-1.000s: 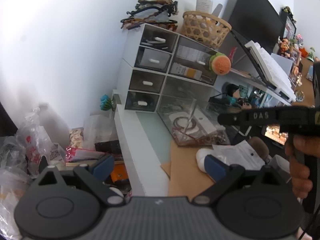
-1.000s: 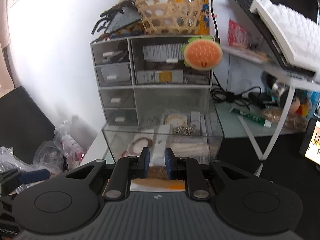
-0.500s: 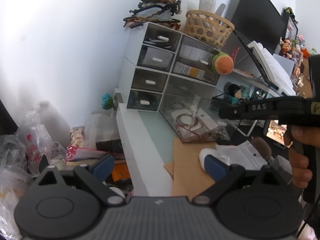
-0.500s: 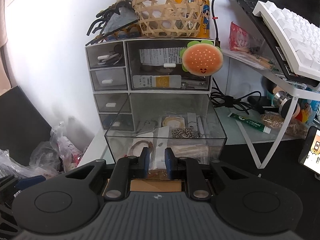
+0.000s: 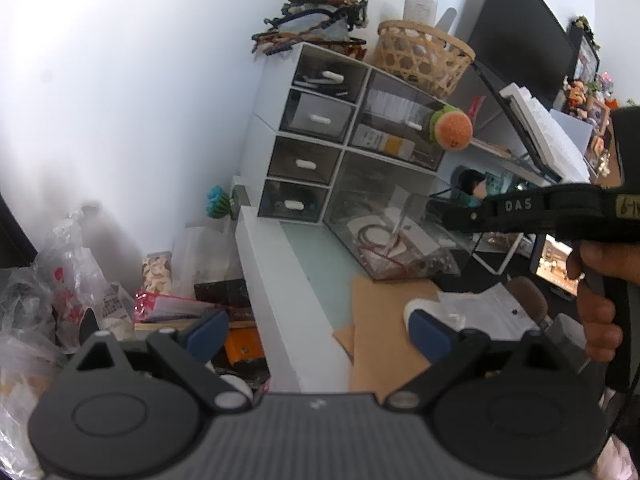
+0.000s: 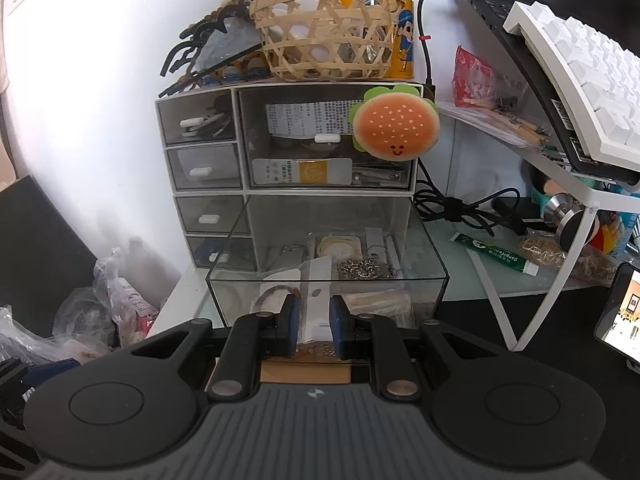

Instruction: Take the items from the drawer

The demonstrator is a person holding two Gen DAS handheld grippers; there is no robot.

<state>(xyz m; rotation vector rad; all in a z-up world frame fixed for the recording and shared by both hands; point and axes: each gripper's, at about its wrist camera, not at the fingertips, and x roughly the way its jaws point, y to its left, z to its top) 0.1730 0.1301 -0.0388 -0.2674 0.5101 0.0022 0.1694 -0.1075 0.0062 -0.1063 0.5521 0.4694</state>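
A clear drawer (image 6: pixel 424 280) is pulled out of the white drawer cabinet (image 6: pixel 240 140) onto the desk; it also shows in the left wrist view (image 5: pixel 360 240). Inside lie a red cord bracelet on a card (image 6: pixel 276 294), a white packet (image 6: pixel 318 304), a metal chain (image 6: pixel 362 269) and other small items. My right gripper (image 6: pixel 314 326) sits just before the drawer's front wall, jaws nearly closed with a narrow gap and nothing between them. My left gripper (image 5: pixel 316 330) is open and empty, off to the left above the desk edge. The right gripper's body (image 5: pixel 540 212) shows in the left wrist view.
A wicker basket (image 6: pixel 328 36) and hair clips sit on the cabinet. A burger plush (image 6: pixel 394 128) hangs at its right. A white stand (image 6: pixel 560 168) with keyboard and laptop is to the right, cables beneath. Plastic bags (image 5: pixel 60 280) crowd the left. Brown cardboard (image 5: pixel 384 320) lies before the drawer.
Both grippers have drawn back from the cabinet, so the drawer looks smaller and farther. The right gripper's jaws keep the same narrow gap. The drawer has not moved.
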